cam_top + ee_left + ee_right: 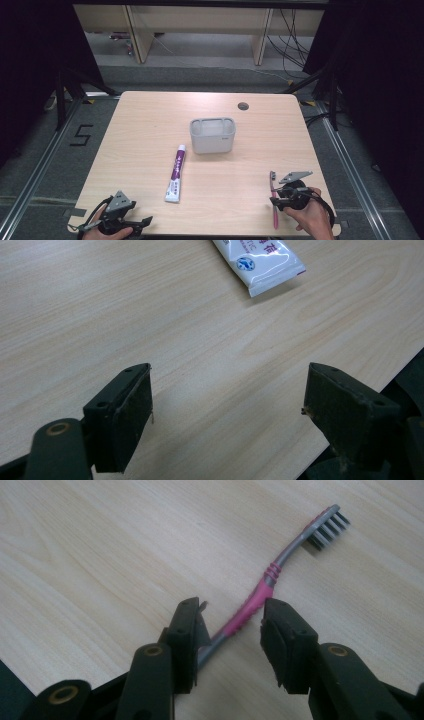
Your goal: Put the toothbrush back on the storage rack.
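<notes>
Left gripper (131, 223) parked at the near worktop (150, 125) edge, well left and near of the grey holder (212, 135), fingers (122, 415) wide apart on nothing. Toothpaste tube (176, 174) lying flat, near-left of the holder. Near-right of the holder: pink toothbrush (260, 595) flat on the wood, right gripper (232, 630) straddling its handle, fingers part-way apart, not clamped yet. Looks like the pick-up step. Next up, probably: squeeze shut on the handle, lift, head for the holder.
</notes>
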